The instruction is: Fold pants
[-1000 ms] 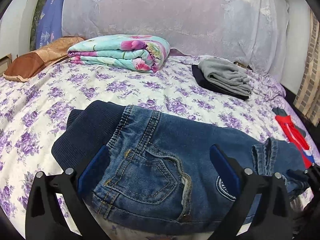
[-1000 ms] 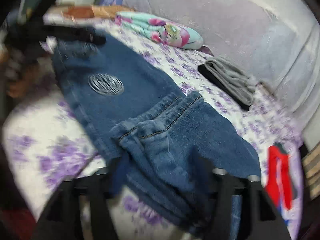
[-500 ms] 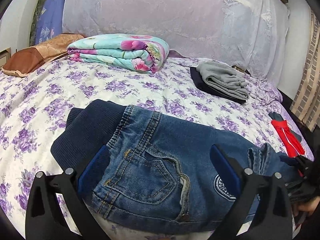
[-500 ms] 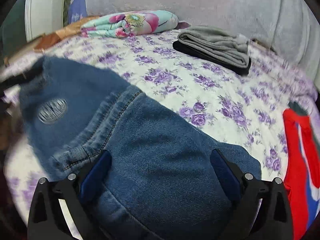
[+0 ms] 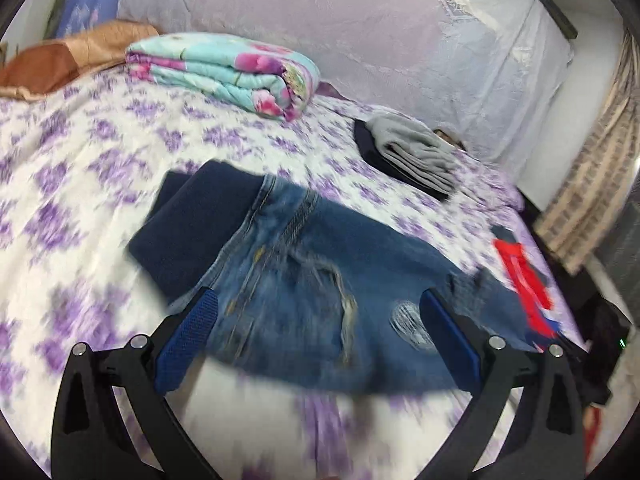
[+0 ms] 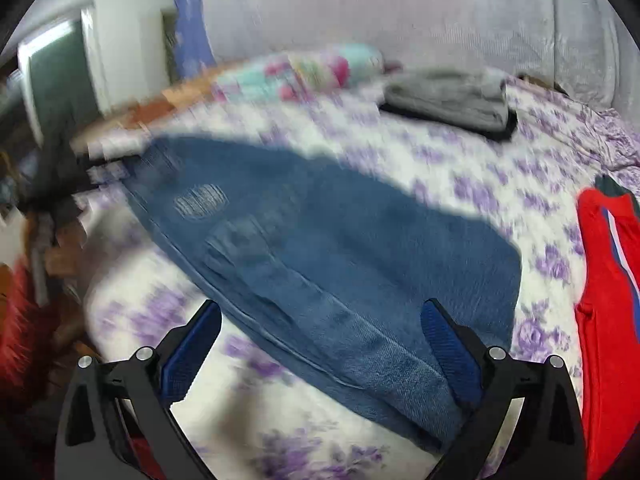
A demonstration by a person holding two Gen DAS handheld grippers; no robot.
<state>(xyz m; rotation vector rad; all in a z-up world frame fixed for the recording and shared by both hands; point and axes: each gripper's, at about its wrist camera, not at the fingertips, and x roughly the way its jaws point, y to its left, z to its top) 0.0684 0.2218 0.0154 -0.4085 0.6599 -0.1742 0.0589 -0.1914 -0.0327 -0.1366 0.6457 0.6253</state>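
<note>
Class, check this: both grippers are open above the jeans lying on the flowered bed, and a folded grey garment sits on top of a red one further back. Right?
Not quite. In the left wrist view the grey garment sits on a dark navy one, not red. The red garment lies apart, beside the jeans. The rest holds: left gripper and right gripper are open.

So the bed (image 5: pixel 100 168) has a purple-flower sheet. On it: jeans (image 5: pixel 320 292), folded floral quilt (image 5: pixel 224 72), grey clothes stack (image 5: pixel 412 156), red garment (image 5: pixel 524 280), brown pillow (image 5: pixel 68 60).
</note>
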